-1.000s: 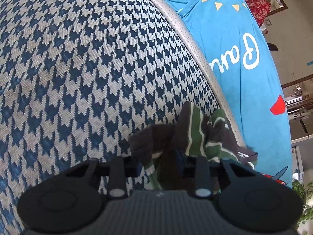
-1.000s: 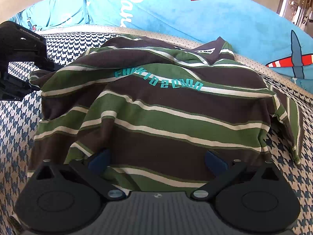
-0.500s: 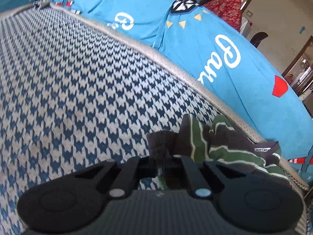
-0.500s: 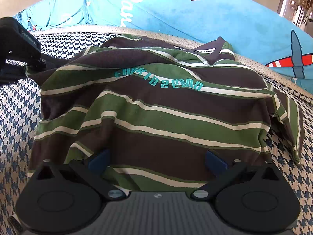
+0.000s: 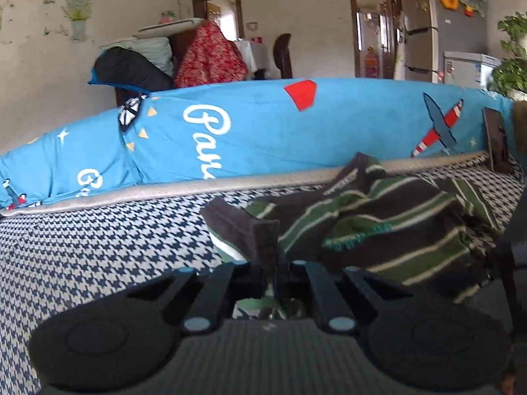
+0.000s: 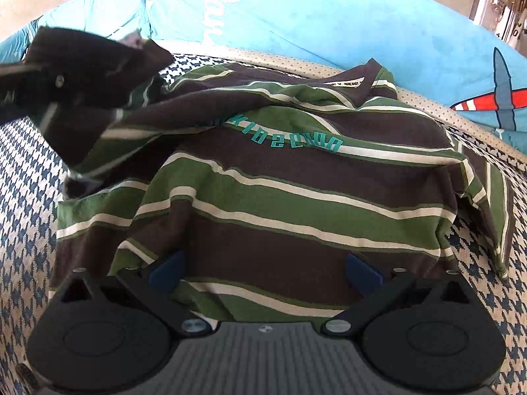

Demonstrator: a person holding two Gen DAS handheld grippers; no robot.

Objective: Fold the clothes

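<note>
Lifted off the sofa (image 6: 19,204) since before, L gripper (image 5: 270,263) pinches shirt (image 6: 280,197) sleeve; R gripper (image 6: 263,266) wide open, empty, over shirt hem.

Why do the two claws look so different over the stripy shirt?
The left claw is pinched shut on the stripy shirt's sleeve; the right claw gapes wide open. The left one lifts its bit of cloth up; the right one grips nothing, the shirt just lying below it. Both are black and over the same shirt.

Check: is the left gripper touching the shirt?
Touching. In the left wrist view the left gripper is shut on a dark fold of the shirt's sleeve, and the fabric stands up between its closed fingers.
</note>
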